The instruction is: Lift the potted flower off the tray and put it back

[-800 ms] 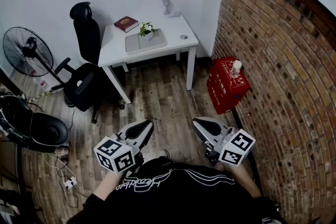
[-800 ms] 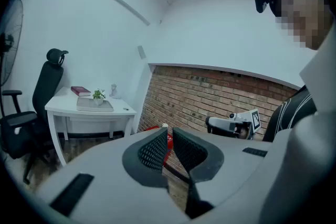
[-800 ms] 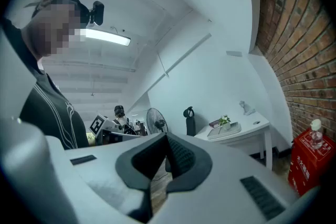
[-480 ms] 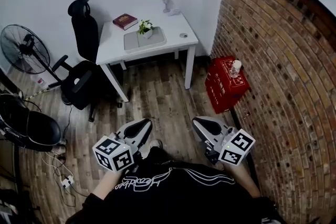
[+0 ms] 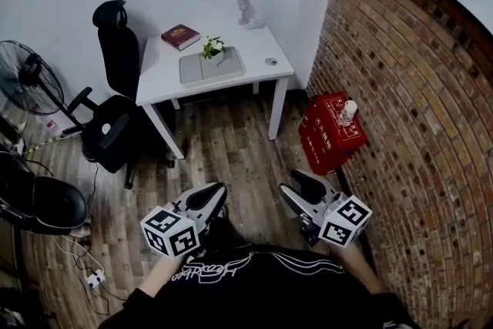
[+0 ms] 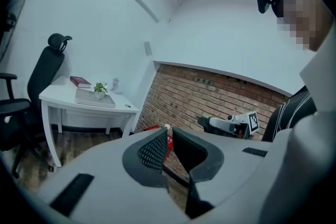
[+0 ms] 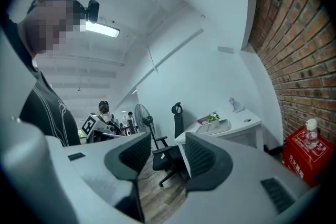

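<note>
So we're basically at the very start here: the approach, nothing lifted yet. The potted flower sits on the grey tray, toward the tray's back edge, and that tray is on the white desk tucked in the corner by the brick wall, clear across the wooden floor from us. Both tools are held close to the body, well apart from the desk. The left gripper has its jaws nearly together, just a thin slit between the pads and nothing in it. The right gripper is a fair bit wider, jaws clearly parted, and empty too; looking along it we only see the office chair and the desk way beyond. As for what's next, we reckon it's closing the gap to the desk, keeping off the chair on the left and the red crate by the wall on the right. Then one claw needs to open enough to fit around the little pot, come in low so it grabs the pot and not the leaves, and lift straight up. The book and the small figure at the back of the desk are close by, so best not to swing wide.
</note>
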{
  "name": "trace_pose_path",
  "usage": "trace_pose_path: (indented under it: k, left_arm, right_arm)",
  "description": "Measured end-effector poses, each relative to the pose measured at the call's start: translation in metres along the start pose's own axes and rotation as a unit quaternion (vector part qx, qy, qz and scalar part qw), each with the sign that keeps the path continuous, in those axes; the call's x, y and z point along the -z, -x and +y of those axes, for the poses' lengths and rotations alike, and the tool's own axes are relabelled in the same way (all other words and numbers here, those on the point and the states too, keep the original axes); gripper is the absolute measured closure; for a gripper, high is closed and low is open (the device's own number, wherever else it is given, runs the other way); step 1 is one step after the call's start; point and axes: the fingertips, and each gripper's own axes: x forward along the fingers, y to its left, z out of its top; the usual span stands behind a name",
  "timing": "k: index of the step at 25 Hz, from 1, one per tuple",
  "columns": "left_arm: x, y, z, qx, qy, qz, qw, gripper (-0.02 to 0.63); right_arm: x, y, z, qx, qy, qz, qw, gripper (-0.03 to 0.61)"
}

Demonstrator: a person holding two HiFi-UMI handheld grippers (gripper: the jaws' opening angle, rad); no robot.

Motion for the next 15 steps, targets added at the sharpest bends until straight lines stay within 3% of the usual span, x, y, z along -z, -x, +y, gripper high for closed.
trace_pose_path:
  k: [8,15]
  left_arm:
    - [-0.031,-0.023,0.104,-0.002,0.034,0.015,0.9993,0.561]
    - [-0.078,-0.044,0.215,0.003,0.051,0.039,0.9979,0.561]
  right_arm:
    - [0.007,-0.094,-0.060,0.049,-0.012,0.025,0.998,0.234]
    - [0.006,-0.208,-0.106,0.075,-0.027,0.043,0.996,0.190]
